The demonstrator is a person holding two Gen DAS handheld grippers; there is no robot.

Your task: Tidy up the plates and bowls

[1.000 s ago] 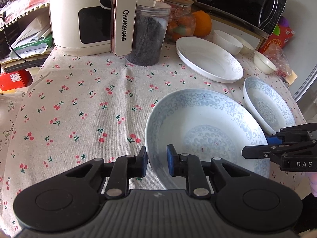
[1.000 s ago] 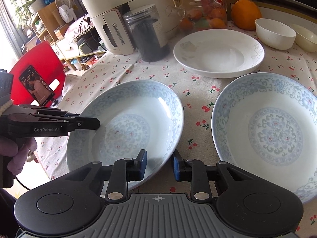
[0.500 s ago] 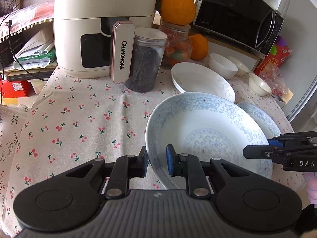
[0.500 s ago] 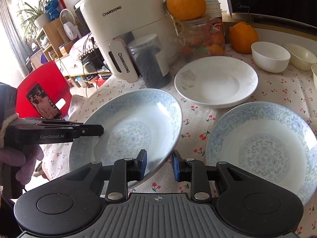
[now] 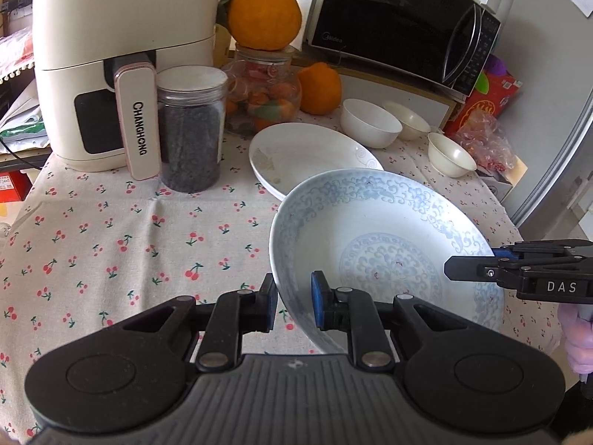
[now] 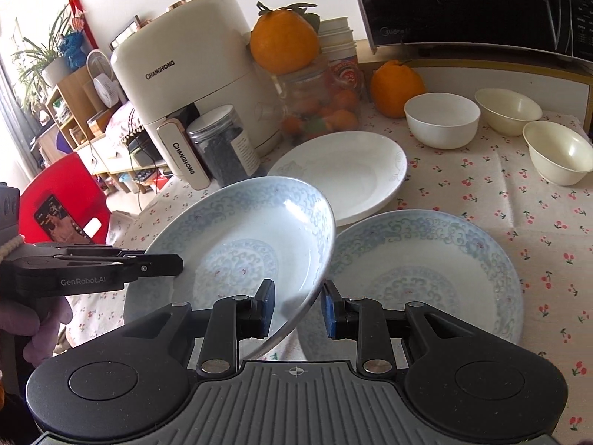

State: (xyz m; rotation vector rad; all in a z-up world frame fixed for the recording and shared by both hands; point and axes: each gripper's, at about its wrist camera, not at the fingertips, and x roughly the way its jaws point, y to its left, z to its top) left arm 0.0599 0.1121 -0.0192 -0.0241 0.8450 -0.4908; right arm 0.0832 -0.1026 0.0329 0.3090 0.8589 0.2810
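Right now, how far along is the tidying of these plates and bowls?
Nothing looks stacked yet. In hand: the left gripper and right gripper each pinch a rim of one blue-patterned plate, held tilted above the table. Left to do: the second blue-patterned plate, the white plate and three small bowls sit separately.

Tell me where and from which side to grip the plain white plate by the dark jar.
Grip the white plate by its thin upturned rim, which rises off the tablecloth. Come from the near right edge: the dark jar and glass fruit jar crowd its far side, and the held blue plate hangs over its near left.
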